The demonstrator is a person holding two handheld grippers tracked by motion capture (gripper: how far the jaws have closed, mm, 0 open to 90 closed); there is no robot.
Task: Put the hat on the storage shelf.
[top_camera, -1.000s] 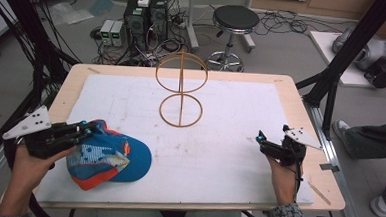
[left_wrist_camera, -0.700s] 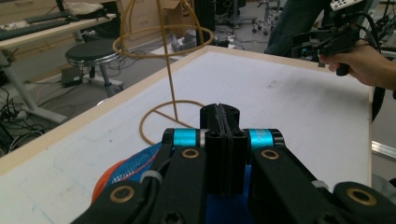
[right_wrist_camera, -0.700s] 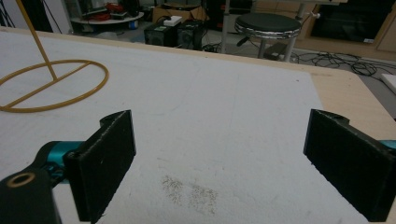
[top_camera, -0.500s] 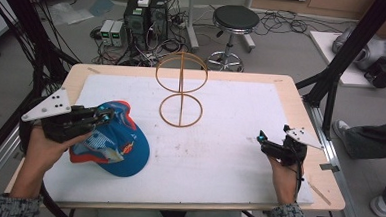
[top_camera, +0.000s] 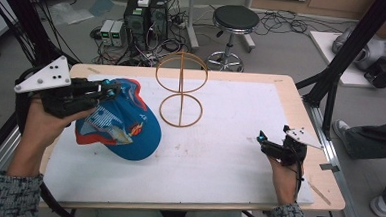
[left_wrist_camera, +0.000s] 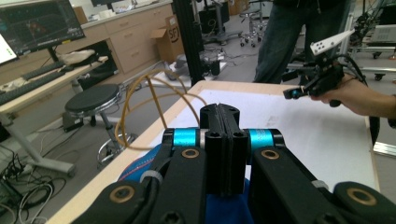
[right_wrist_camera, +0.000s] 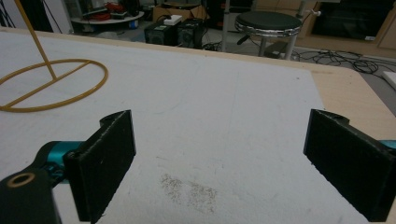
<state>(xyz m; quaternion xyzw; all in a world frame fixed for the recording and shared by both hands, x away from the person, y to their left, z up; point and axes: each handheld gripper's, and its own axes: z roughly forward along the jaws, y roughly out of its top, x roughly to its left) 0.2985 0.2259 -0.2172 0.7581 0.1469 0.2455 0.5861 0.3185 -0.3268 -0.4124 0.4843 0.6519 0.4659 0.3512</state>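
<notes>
At left of the high view, the left gripper (top_camera: pixel 107 90) pinches a blue cap (top_camera: pixel 122 122), lifted and tilted over the white mat (top_camera: pixel 230 120). A wire stand (top_camera: pixel 181 90) sits at centre. At lower right, the right gripper (top_camera: pixel 263 140) rests with jaws spread wide.

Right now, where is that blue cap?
In the high view the blue cap hangs at the table's left side, gripped by the left gripper, just left of the wire stand.
</notes>
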